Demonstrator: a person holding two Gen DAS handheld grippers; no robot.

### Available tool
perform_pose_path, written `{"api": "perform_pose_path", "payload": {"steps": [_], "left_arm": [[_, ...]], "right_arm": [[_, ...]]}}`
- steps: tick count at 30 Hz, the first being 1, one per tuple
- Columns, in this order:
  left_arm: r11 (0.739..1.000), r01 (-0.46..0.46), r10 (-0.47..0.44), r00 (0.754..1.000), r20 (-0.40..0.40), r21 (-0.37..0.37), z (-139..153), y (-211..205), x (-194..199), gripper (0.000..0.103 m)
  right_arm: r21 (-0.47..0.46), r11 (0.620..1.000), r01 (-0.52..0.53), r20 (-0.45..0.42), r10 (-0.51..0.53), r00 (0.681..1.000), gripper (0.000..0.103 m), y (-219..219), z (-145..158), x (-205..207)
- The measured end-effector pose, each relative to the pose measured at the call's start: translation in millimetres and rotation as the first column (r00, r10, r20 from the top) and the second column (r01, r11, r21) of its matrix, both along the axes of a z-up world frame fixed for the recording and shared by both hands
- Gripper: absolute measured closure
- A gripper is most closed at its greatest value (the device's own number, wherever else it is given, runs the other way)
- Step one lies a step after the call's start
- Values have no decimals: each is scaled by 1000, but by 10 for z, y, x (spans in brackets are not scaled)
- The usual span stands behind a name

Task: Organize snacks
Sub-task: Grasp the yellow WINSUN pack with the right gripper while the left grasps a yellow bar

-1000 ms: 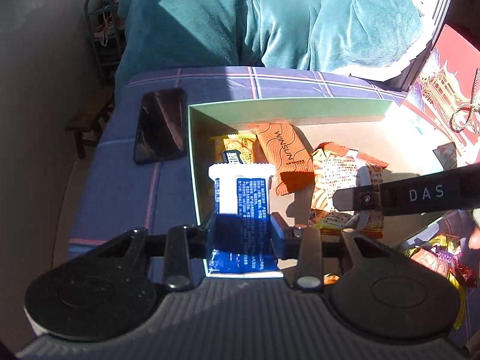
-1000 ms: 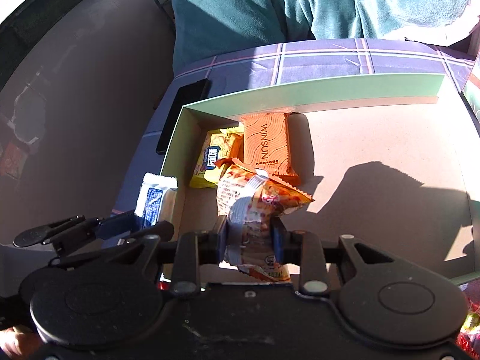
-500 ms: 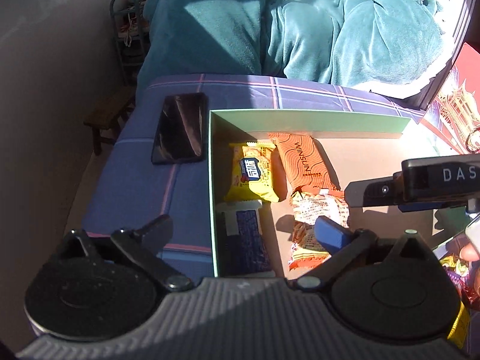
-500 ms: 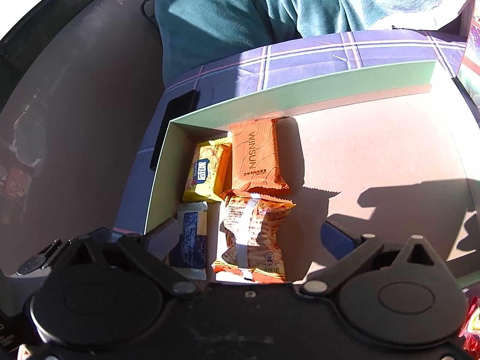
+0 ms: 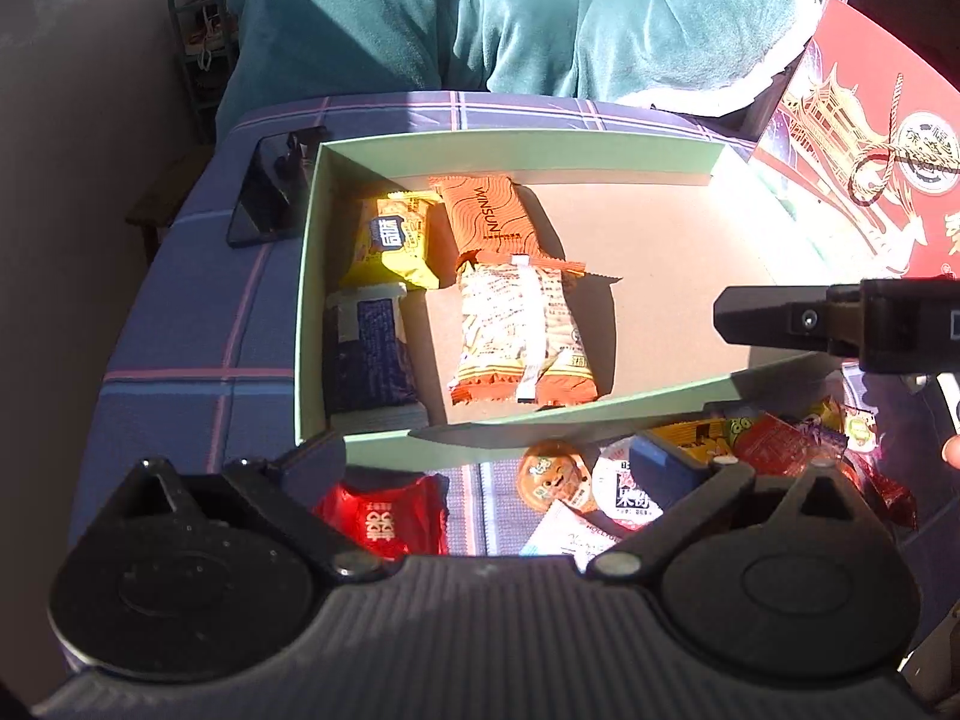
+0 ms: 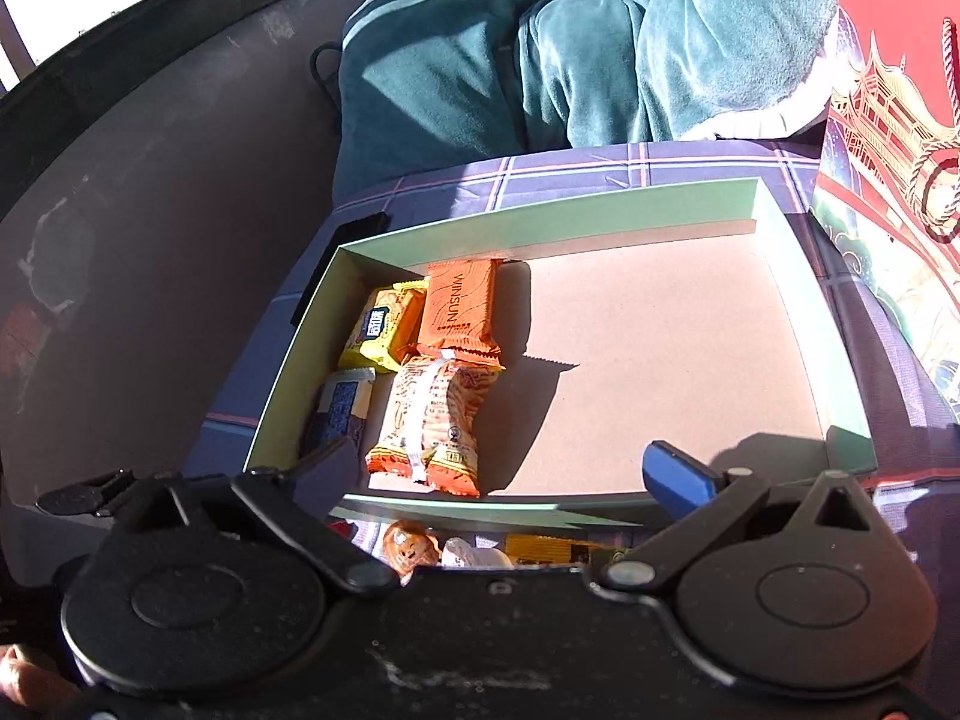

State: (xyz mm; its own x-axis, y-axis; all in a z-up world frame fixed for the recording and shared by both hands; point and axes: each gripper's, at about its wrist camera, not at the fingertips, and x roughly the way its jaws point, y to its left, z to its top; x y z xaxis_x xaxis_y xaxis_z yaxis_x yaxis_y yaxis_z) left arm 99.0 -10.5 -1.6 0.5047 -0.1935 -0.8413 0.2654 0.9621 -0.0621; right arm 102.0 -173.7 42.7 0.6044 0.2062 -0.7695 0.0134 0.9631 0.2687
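Observation:
A shallow green box (image 5: 516, 144) holds a yellow pack (image 5: 393, 243), an orange WINSUN pack (image 5: 489, 219), an orange-and-white pack (image 5: 522, 336) and a blue-and-white pack (image 5: 369, 354), all at its left end. My left gripper (image 5: 486, 459) hangs open and empty over the box's near wall, above loose snacks: a red packet (image 5: 384, 519) and a jelly cup (image 5: 549, 474). My right gripper (image 6: 501, 468) is open and empty too, just short of the near wall; the orange-and-white pack (image 6: 432, 420) lies ahead of it. One of its fingers (image 5: 780, 318) reaches in from the right.
A black phone (image 5: 273, 189) lies left of the box on the plaid cloth (image 5: 198, 324). A red gift box (image 5: 870, 138) stands at the right, a teal blanket (image 5: 540, 12) behind. More wrapped snacks (image 5: 780, 438) are piled near the front right. The box's right half shows bare cardboard (image 6: 660, 360).
Both grippers opened and let go: the blue-and-white pack and the orange-and-white pack now lie in the box. Both grippers then drew back to the box's near wall.

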Motion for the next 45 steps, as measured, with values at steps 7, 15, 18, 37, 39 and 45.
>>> {"api": "perform_pose_path", "payload": {"steps": [7,15,18,37,39,45], "left_arm": [[994,107,-106,993,-42,14,-174,-430,-363,0],[967,249,-244,965,-92,44,-384,-916,-700,0],[956,292,-288,954,-85,41,-423,-1068,-777,0],[921,367,-346,925,-155,129,-696,-1049,-765,52],[932,343,-323,932,-167,113,-675,-981,-717,52],[916,367,-346,927,-142,161,-658,-968,-736,48]], "right_arm": [[8,999,51,-76,-50,996,0,-446,-109,-466],[33,997,66,-94,-63,994,6,-782,-287,-954],[47,997,57,-93,-53,994,6,-877,-360,-1085],[113,994,-2,-110,15,994,6,-978,-688,-1269],[82,996,-23,-119,33,992,6,-923,-706,-1281],[-21,994,-111,-158,106,982,37,-703,-802,-1333]]}}
